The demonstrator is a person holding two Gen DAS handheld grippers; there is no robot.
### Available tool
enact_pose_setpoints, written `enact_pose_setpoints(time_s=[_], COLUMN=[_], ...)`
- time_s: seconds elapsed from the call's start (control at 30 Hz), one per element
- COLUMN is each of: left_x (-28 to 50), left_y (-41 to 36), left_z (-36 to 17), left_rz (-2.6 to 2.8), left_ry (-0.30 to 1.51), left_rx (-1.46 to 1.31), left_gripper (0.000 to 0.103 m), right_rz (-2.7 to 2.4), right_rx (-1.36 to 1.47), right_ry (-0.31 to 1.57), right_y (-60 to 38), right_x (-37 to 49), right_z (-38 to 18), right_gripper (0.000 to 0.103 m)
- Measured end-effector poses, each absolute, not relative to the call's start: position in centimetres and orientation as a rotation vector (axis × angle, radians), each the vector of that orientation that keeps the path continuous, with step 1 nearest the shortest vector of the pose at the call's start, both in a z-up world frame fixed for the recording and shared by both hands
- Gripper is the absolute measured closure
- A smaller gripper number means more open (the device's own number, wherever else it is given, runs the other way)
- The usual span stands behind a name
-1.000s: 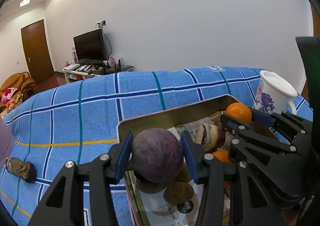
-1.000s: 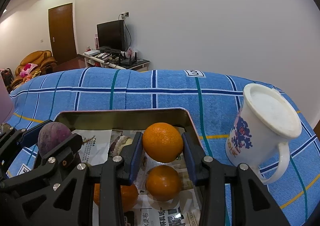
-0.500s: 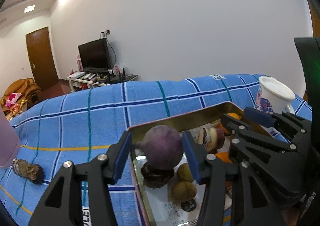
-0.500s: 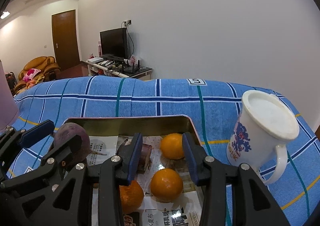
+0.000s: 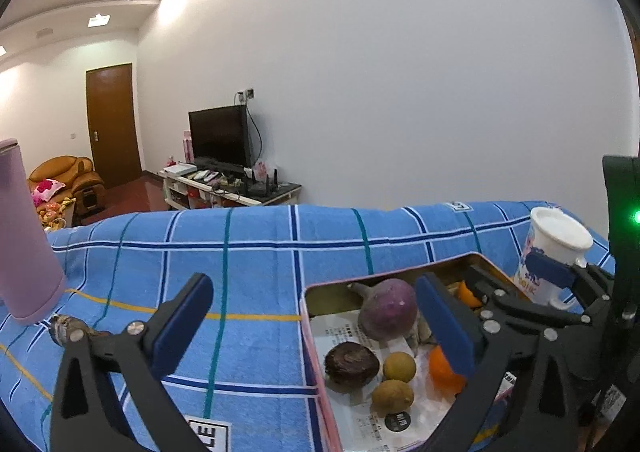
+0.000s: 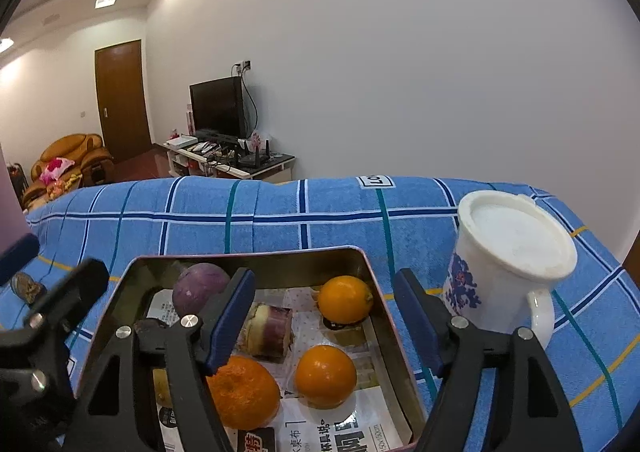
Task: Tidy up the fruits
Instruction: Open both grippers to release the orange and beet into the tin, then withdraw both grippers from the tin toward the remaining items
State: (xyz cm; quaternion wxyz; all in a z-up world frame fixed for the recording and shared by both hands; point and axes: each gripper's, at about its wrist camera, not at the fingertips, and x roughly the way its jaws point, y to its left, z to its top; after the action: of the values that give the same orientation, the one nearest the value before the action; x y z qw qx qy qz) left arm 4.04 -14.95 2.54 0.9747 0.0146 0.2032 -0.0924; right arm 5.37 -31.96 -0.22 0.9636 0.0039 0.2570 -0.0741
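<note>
I see my left gripper [image 5: 316, 324] and right gripper [image 6: 324, 316] both opening with nothing held, the purple fruit [image 5: 387, 309] and oranges [image 6: 325, 376] lying in the tin tray [image 6: 384, 316] at twelve o'clock.

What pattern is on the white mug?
A blue printed design on the white mug, clearest in the right wrist view.
</note>
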Motion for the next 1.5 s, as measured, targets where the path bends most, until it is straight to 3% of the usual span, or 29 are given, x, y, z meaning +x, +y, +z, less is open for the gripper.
enact_pose_setpoints(time_s=[0.2,0.73,1.5], left_x=[3.8,2.7,1.5], left_y=[-14.1,-12.1,-10.6], left_z=[2.5,1.8,1.3], left_rz=[-0.159,-0.030,-0.035], left_ry=[0.404,0.355,0.365], left_rx=[0.026,0.082,0.063], left_gripper=[0.000,0.000,0.000], right_rz=[-0.179,-0.229,-0.229], right_rx=[-0.053,-0.035,0.009], right_ry=[0.491,0.371,0.342], right_y=[-31.0,-30.8,-29.7], right_x=[5.0,2.9,0.9], right_z=[0.0,0.9,1.1], right_gripper=[0.021,0.020,0.020])
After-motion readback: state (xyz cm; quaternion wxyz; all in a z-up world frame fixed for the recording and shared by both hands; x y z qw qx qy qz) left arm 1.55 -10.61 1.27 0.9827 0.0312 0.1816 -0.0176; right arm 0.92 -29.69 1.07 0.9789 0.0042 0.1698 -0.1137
